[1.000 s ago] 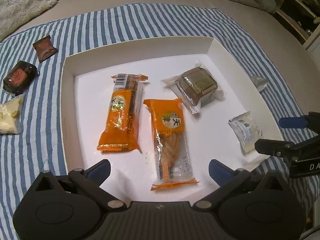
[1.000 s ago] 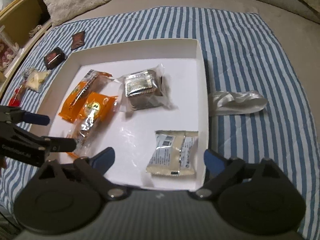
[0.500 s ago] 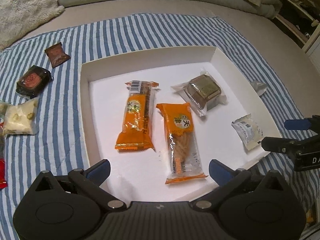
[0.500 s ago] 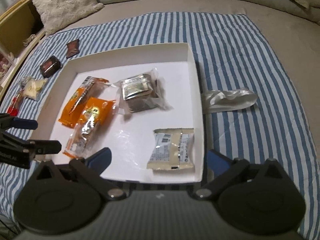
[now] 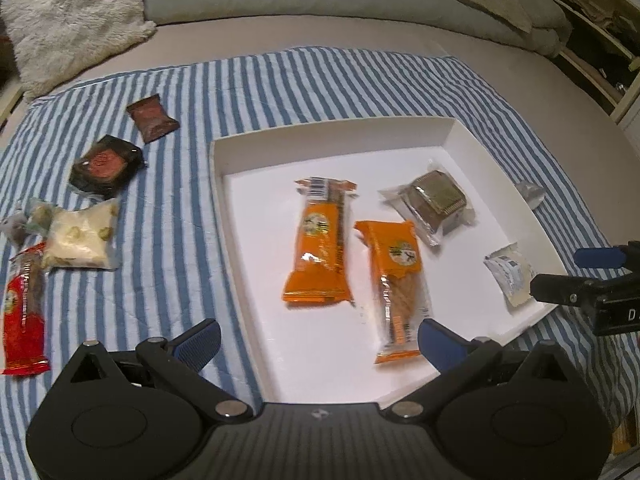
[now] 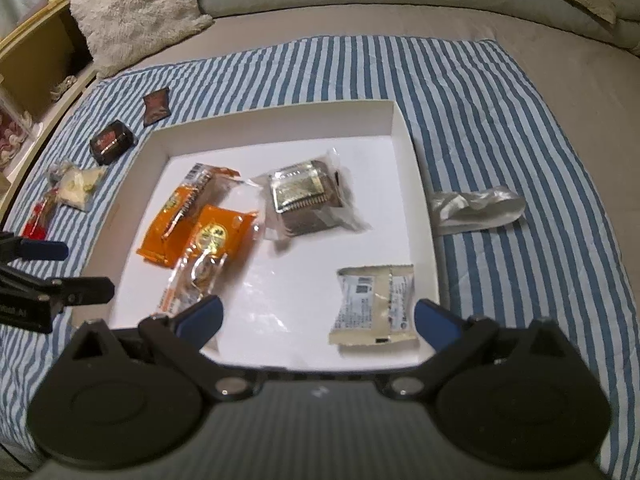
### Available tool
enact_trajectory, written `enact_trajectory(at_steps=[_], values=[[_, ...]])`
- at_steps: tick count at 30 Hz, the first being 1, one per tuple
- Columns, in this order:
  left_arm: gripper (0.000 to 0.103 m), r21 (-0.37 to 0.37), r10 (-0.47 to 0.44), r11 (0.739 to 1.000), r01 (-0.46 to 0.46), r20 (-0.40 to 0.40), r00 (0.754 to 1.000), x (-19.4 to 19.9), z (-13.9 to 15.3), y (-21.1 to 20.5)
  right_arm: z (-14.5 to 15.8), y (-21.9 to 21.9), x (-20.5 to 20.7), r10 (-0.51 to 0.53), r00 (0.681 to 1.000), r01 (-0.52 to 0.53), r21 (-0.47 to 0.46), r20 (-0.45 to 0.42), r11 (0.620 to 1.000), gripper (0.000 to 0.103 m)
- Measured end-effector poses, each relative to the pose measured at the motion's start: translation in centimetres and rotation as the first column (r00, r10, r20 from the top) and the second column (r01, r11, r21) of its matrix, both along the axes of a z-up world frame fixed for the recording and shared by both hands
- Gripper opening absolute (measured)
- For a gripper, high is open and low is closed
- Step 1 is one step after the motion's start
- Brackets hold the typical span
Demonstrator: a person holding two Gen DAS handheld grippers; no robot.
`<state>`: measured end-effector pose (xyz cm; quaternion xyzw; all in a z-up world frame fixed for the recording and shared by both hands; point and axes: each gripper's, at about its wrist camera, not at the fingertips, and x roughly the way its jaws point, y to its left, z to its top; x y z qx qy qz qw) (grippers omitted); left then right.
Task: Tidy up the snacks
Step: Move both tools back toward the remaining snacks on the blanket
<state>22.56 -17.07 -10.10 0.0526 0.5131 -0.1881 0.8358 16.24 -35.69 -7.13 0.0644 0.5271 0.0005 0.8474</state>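
On the striped blanket (image 5: 168, 208) at the far left lies a red packet (image 5: 22, 312), its long axis running from near to far. Beside it sits a pale nougat packet (image 5: 78, 236), then a dark round-cake packet (image 5: 105, 166) and a small brown sachet (image 5: 151, 118) farther back, all outside the white tray (image 5: 218, 184).

Inside the tray, the left orange bar (image 5: 320, 248) lies lengthwise from near to far, barcode end pointing away. Just beside it on the right, the second orange bar (image 5: 398, 288) runs the same way with its top end tilted slightly left and its clear end toward the camera. A clear-wrapped brown cake (image 5: 436, 204) sits diagonally toward the far right corner, and a small white packet (image 5: 510, 276) lies by the tray's right wall. Beyond that wall a crumpled clear wrapper (image 6: 476, 208) rests on the blanket.

The left tool (image 5: 320, 338) points steeply down over the tray's near left edge, its fingers spread wide with nothing between them. The right tool (image 6: 318, 320) also tilts steeply down over the near right part of the tray, fingers fully apart and empty, with the white packet lying just beyond its right fingertip (image 6: 434, 318).
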Motion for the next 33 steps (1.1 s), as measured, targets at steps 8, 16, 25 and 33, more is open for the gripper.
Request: enact_trajectory(at_steps=[8,16,25,33], values=[[0.103,0.023,0.042,0.999,-0.043,0.033,0.999,0.7,0.6,4.0,0.4,2.4,0.9,-0.011,1.0,0.011,0.003,0.001,1.0,0.102],[0.103,0.005,0.115,0.993,-0.115,0.031,0.993,1.1,1.2,8.9,1.1,6.4,1.8,0.023,1.0,-0.023,0.02,0.02,1.0,0.102],[0.103,-0.013,0.2,0.98,-0.199,0.038,0.979,0.9,1.5,14.1,1.5,11.7,3.1,0.083,0.996,-0.084,0.036,0.03,0.996,0.102],[0.103,0.004,0.271,0.962,-0.272,0.073,0.96,0.4,1.5,18.4,1.6,16.6,4.8,0.131,0.991,-0.133,0.064,0.038,0.989,0.102]])
